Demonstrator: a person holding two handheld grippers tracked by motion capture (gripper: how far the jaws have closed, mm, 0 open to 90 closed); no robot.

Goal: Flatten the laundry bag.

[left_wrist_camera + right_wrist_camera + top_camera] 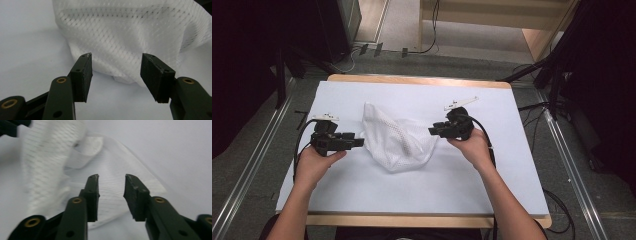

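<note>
in the high view a white mesh bag (pixel 396 140) lies crumpled near the middle of a white-covered table (pixel 492 180), its upper corner standing up a little at the left. the left gripper (pixel 360 141) rests at the bag's left edge, held low by the left hand (pixel 314 165), jaws pointing right toward the fabric. the right gripper (pixel 432 131) sits at the bag's right edge in the right hand (pixel 472 145), jaws pointing left. a cable (pixel 299 145) loops from the left gripper back along the forearm.

in the left gripper view the two black jaws stand wide apart, with nothing between the pads. the mesh bag (pixel 130 35) rises just ahead of them, its folded lower edge lying on the table beyond the tips; the pads do not touch it.

in the right gripper view, which is blurred, the jaws stand partly apart with a clear gap. the mesh bag (pixel 50 165) spreads under and ahead of them, a flat white strip (pixel 87 150) of it curling at the top. the pads do not press on the fabric, so this claw grips nothing.
</note>
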